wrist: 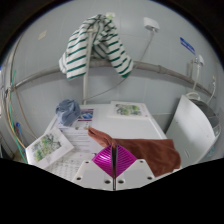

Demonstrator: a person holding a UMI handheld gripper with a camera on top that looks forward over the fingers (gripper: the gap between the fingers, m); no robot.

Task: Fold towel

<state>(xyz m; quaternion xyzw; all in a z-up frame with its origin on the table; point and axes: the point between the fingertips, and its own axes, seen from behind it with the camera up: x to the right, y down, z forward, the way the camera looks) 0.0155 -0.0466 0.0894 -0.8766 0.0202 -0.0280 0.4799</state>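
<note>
A rust-brown towel (150, 152) lies crumpled on the white table (135, 128), spreading from just ahead of my fingers out to the right. A ridge of it runs back toward the left. My gripper (113, 150) is low over the table's near edge. Its magenta pads (103, 163) are pressed together, and the towel's near edge sits pinched at their tips. The part of the towel right at the fingertips is hidden by the pads.
A blue-grey cloth (68, 110) lies at the table's far left. Printed sheets lie at the far middle (128, 108) and near left (45, 148). A green-and-white striped garment (95, 45) hangs behind the table. A white container (195, 125) stands at the right.
</note>
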